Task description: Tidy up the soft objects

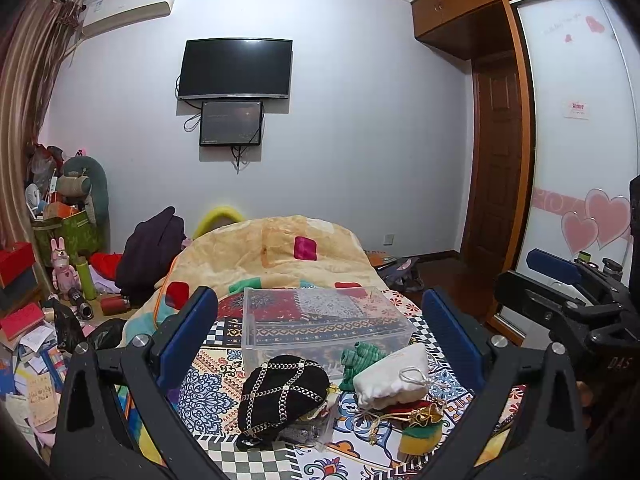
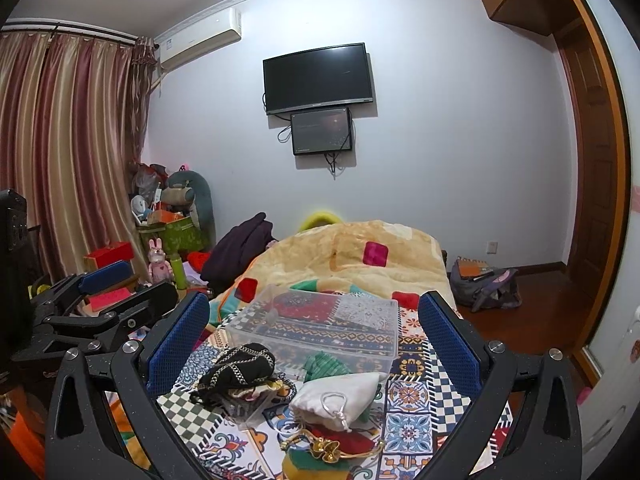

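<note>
A clear plastic box (image 1: 326, 322) (image 2: 316, 326) sits empty on the patterned bedspread. In front of it lie a black pouch with chain trim (image 1: 282, 394) (image 2: 240, 368), a green knitted cloth (image 1: 360, 358) (image 2: 324, 364), a white drawstring pouch (image 1: 394, 376) (image 2: 336, 396), a red-and-gold pouch (image 1: 416, 410) (image 2: 340, 440) and a yellow-green sponge (image 1: 420, 434) (image 2: 308, 466). My left gripper (image 1: 320, 332) is open and empty above them. My right gripper (image 2: 314, 332) is open and empty too; it also shows at the right of the left wrist view (image 1: 560, 280).
A folded blanket (image 1: 272, 252) (image 2: 360, 256) lies behind the box. Dark clothes (image 1: 152, 248) and clutter fill the floor at the left. A backpack (image 2: 484, 284) lies on the wooden floor at the right. A TV (image 1: 235, 68) hangs on the far wall.
</note>
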The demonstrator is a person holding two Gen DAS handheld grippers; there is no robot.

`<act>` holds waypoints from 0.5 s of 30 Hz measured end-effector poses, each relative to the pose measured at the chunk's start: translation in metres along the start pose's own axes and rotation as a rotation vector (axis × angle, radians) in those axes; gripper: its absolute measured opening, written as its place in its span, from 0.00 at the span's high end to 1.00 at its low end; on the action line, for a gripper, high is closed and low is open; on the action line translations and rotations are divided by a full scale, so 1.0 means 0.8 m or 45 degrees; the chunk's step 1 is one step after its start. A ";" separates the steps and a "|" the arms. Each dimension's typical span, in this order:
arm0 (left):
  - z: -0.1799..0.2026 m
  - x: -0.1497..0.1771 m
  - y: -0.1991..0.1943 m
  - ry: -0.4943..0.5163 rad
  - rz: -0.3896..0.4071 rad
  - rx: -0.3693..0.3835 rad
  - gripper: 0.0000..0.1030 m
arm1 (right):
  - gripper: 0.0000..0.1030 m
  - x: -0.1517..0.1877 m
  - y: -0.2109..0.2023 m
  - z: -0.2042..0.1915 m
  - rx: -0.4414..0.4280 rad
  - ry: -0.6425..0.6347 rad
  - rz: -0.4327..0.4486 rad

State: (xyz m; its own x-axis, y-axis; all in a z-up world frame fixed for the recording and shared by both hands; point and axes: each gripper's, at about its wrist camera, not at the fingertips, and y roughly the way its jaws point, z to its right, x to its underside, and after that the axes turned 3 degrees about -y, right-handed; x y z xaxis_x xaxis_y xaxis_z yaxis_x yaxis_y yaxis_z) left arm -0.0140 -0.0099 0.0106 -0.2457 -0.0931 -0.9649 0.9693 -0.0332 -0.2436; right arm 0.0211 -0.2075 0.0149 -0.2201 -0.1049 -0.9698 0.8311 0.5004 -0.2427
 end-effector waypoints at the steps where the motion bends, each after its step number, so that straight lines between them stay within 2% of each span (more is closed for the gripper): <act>1: 0.000 0.000 0.000 0.001 0.000 0.000 0.00 | 0.00 0.000 0.000 0.000 0.000 0.000 0.000; 9: 0.000 0.001 0.001 0.004 -0.010 -0.001 0.00 | 0.00 -0.001 0.001 0.000 -0.005 0.008 -0.009; 15: -0.002 0.004 0.012 0.025 -0.051 -0.010 0.00 | 0.00 0.001 0.013 0.003 -0.034 0.023 -0.067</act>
State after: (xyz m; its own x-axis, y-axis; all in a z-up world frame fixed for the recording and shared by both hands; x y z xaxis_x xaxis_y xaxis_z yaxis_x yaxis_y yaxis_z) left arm -0.0053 -0.0091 0.0047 -0.2843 -0.0720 -0.9560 0.9587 -0.0285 -0.2829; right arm 0.0305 -0.2045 0.0120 -0.2726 -0.1162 -0.9551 0.8044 0.5171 -0.2924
